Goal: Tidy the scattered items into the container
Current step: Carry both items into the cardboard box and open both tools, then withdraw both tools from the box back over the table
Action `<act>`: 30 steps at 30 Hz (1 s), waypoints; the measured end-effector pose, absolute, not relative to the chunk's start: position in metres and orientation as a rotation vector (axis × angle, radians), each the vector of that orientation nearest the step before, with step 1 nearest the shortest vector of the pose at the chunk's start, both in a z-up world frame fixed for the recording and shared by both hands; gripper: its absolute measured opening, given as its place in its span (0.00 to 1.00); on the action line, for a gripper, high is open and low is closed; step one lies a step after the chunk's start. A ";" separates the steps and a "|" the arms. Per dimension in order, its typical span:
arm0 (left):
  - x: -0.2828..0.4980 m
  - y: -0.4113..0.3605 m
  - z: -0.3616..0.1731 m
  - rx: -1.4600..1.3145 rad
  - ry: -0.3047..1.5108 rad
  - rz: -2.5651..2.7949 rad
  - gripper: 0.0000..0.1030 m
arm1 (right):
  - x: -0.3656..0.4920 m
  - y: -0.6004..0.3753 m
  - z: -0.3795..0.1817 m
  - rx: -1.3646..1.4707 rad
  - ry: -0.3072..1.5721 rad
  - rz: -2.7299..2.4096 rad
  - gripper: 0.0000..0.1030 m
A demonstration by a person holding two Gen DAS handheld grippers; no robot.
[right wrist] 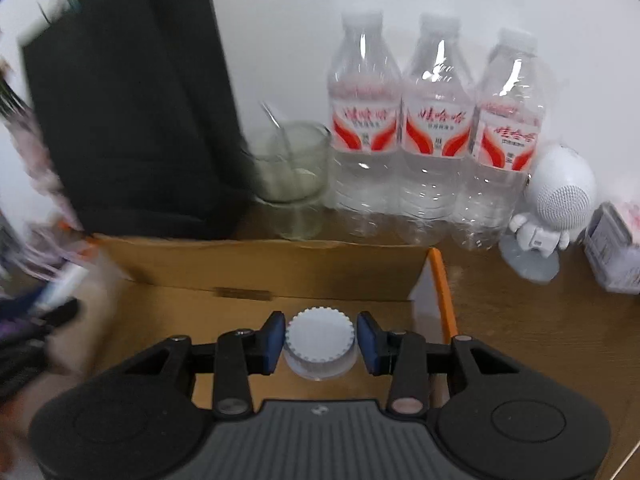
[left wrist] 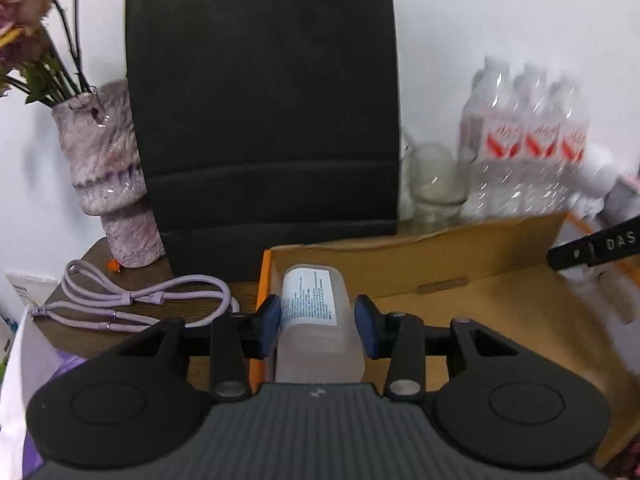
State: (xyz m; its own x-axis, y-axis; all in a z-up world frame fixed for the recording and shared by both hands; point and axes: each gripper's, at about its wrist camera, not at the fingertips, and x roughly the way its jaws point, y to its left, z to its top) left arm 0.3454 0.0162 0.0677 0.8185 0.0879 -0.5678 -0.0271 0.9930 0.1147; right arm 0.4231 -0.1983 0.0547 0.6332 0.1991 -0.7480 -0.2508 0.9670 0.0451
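With both loads over the box (left wrist: 460, 276), lower before letting go: left gripper (left wrist: 318, 326) fingers part-open, clamped on the frosted bottle (left wrist: 316, 332); right gripper (right wrist: 320, 342) likewise pinches a white-capped jar (right wrist: 320, 344). Set each on the box floor, well apart.

Matt cardboard box (left wrist: 460, 264), frosted plastic bottle (left wrist: 316, 336), glossy clear water bottles (right wrist: 436, 128).
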 end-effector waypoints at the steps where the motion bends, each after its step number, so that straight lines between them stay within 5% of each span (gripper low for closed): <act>1: 0.350 0.018 0.065 0.107 0.626 0.057 0.41 | 0.430 -0.196 0.047 -0.091 0.854 0.235 0.37; 7: 0.365 0.025 0.073 0.111 0.681 0.071 0.37 | 0.449 -0.197 0.026 -0.121 0.900 0.145 0.40; 9: 0.371 0.030 0.080 0.072 0.715 0.059 0.46 | 0.448 -0.200 0.031 -0.119 0.891 0.144 0.54; 14: 0.382 0.046 0.109 -0.040 0.773 0.074 0.56 | 0.442 -0.209 0.054 -0.035 0.954 0.179 0.70; 18: 0.369 0.053 0.128 -0.125 0.831 0.041 0.76 | 0.425 -0.215 0.073 0.020 1.038 0.223 0.77; 21: 0.345 0.050 0.139 -0.127 0.836 0.032 0.81 | 0.400 -0.219 0.091 0.006 1.017 0.219 0.81; 26: 0.261 0.037 0.156 -0.108 0.515 0.031 1.00 | 0.328 -0.226 0.112 0.024 0.800 0.255 0.89; 30: 0.195 0.025 0.133 -0.114 0.291 -0.050 1.00 | 0.251 -0.230 0.091 0.012 0.458 0.292 0.89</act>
State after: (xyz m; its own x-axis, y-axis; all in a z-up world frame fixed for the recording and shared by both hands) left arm 0.1946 0.0247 0.1325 0.9567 -0.0653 -0.2838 0.0324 0.9923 -0.1193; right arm 0.2510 -0.2296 0.0913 0.8559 0.2805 -0.4345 -0.2752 0.9583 0.0765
